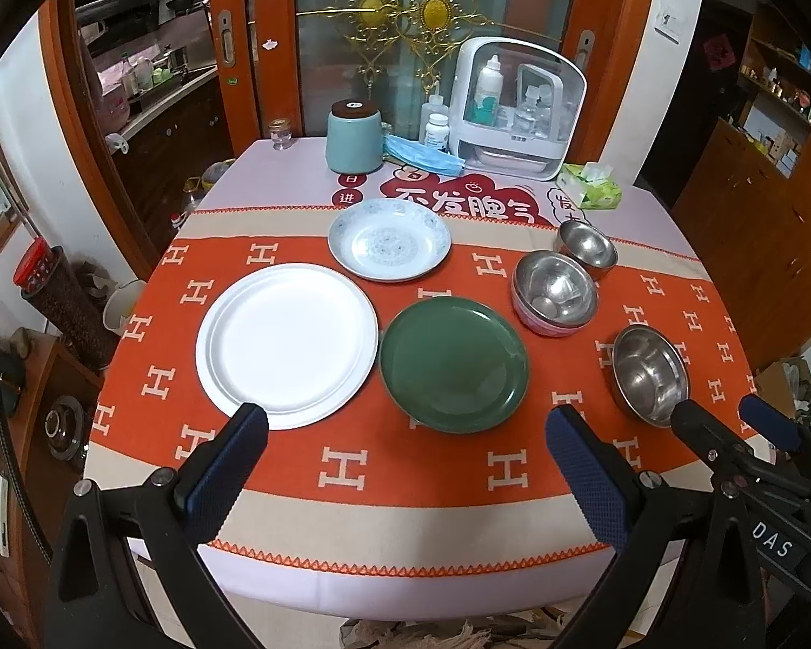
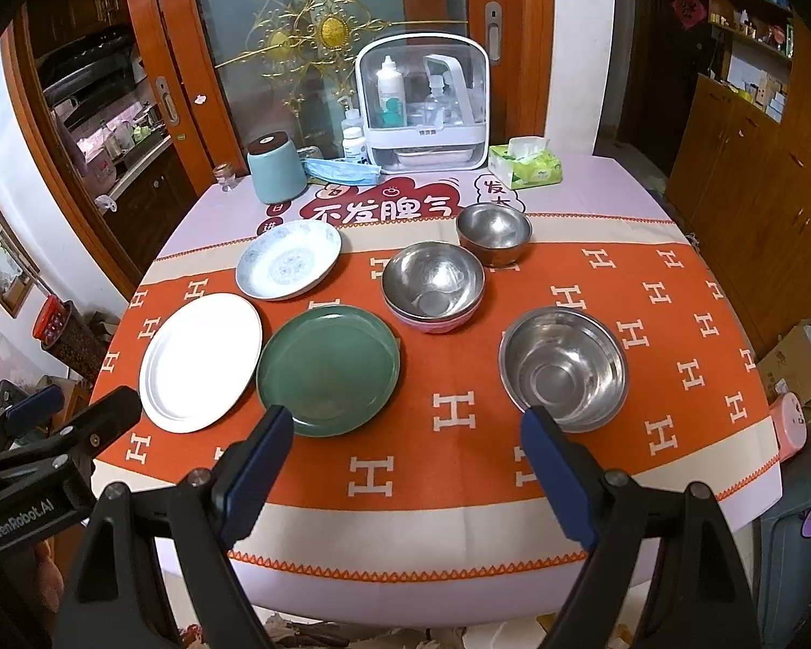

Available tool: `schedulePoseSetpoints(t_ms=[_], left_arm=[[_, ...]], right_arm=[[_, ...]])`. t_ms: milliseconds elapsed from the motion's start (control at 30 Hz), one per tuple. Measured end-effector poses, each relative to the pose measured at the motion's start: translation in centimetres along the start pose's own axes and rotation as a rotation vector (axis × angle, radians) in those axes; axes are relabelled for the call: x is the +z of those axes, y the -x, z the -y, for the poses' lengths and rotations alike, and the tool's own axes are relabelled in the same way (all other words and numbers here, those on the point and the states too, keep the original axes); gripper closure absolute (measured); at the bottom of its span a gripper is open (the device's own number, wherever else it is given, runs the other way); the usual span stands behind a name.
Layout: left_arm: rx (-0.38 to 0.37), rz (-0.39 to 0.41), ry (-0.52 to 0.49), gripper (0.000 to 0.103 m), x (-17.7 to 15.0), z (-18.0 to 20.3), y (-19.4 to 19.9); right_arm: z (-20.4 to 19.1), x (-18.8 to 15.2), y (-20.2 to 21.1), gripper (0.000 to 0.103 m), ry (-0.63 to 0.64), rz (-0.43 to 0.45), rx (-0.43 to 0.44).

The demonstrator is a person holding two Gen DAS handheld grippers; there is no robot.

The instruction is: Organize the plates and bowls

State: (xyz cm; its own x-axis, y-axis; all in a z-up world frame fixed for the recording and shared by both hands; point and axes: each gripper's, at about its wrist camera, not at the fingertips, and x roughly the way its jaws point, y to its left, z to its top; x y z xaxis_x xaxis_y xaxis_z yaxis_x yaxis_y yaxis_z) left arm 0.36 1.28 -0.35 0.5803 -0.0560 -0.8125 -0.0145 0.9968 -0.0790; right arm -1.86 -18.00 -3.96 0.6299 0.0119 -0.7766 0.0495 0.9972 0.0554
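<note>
While both claws are hovering at the near edge of the table (image 1: 405, 584), nothing is being gripped, so the sorting appears to be only starting. The left gripper (image 1: 405, 449) is spread wide and empty, with the white plate (image 1: 286, 343) just ahead of its left finger and the green plate (image 1: 454, 362) ahead between its fingers. The right gripper (image 2: 405, 449) is also spread and empty; the nearest steel bowl (image 2: 565, 368) is sitting just beyond its right finger. Farther ahead are lying a patterned plate (image 2: 289, 259), a pink-sided steel bowl (image 2: 432, 284) and a small steel bowl (image 2: 494, 230). Next, one claw is likely needing to reach forward and close on a rim for stacking.
</note>
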Motion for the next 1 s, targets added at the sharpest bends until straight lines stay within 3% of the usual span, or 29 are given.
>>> schedulePoseSetpoints(t_ms=[1000], left_arm=[[0.021, -0.014, -0.002, 0.001, -0.8, -1.1, 0.3]], right_arm=[[-1.1, -0.3, 0.2, 0.016, 0.003, -0.002, 0.005]])
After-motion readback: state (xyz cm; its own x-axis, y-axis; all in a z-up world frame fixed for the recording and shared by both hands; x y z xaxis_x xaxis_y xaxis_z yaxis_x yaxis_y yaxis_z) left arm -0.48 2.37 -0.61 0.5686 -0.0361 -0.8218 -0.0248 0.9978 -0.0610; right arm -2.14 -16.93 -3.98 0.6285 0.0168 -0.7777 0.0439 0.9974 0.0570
